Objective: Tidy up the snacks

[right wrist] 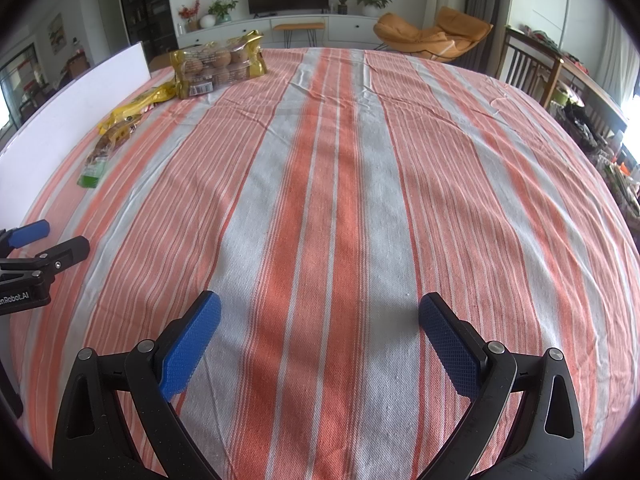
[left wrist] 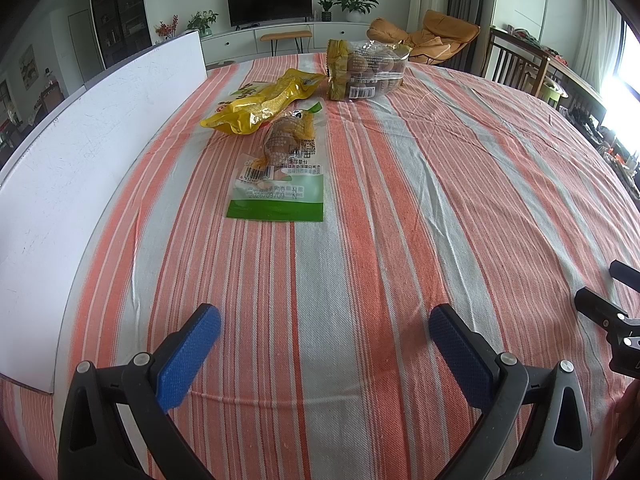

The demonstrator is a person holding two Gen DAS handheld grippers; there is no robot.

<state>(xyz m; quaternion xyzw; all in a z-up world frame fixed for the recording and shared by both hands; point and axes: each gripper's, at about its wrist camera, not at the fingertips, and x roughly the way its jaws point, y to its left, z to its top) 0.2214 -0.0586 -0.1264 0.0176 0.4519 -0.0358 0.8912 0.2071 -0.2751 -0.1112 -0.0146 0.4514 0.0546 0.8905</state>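
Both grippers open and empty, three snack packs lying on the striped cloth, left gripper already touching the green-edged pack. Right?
Not quite. The left gripper isn't touching the green-edged pack; the left wrist view shows bare striped cloth between them. The rest holds: right gripper open and empty too, with the yellow pack and clear pack of round snacks lying beyond.

left tool (left wrist: 324, 320): spread wide, empty | right tool (right wrist: 320, 310): spread wide, empty

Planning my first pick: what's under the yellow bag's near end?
The yellow bag overlaps the far end of the green-edged clear pouch. That covered corner is hidden; elsewhere only striped tablecloth shows.
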